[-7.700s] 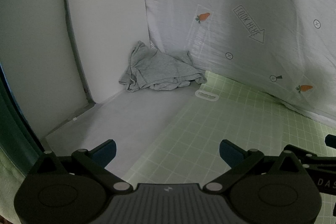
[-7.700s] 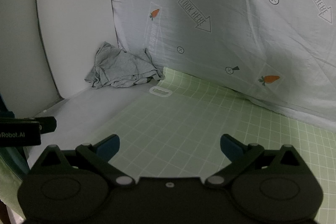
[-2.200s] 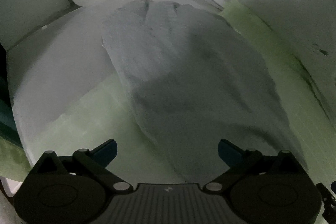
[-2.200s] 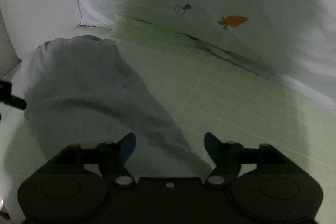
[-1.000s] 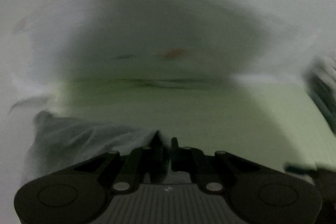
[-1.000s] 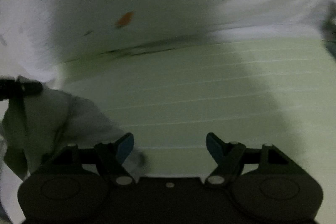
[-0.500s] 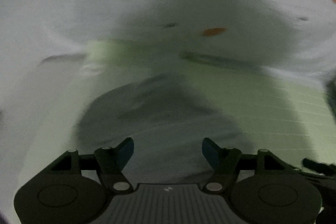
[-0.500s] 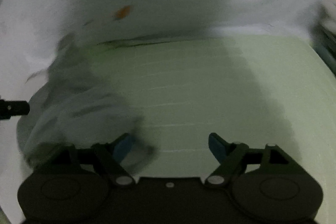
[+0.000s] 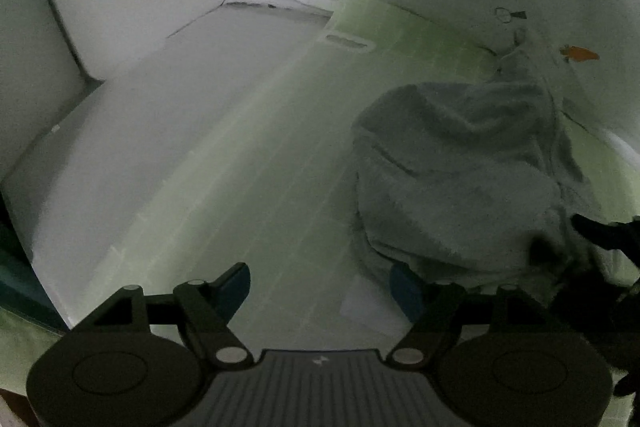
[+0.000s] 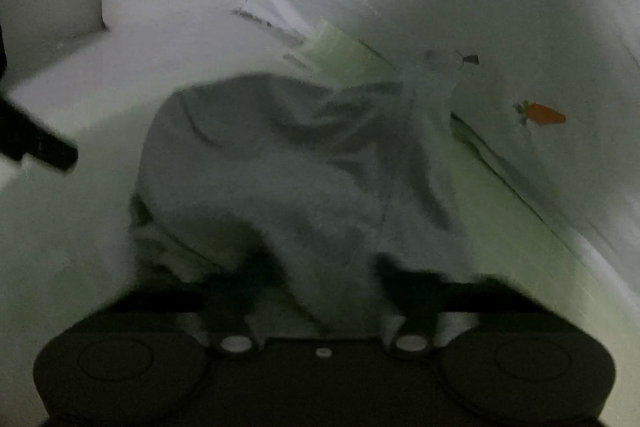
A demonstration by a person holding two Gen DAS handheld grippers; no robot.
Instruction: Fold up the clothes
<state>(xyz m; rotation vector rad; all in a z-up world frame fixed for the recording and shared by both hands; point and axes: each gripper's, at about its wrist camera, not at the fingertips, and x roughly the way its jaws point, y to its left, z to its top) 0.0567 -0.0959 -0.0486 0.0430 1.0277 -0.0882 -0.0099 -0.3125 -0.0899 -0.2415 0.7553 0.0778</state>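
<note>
Left tool [image 9: 320,287] was spreading over bare mat [image 9: 256,187]; right tool [image 10: 324,291] was closing on shirt [image 10: 280,163], frame centre.

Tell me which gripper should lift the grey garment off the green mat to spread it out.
Right. The right gripper is closing with the grey garment bunched between its fingers. The left gripper is opening over bare green mat, nothing between its fingers, the cloth off to one side.

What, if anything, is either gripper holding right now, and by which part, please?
The right gripper is closing its jaws on the near edge of the crumpled grey cotton garment; the left gripper holds nothing.
</note>
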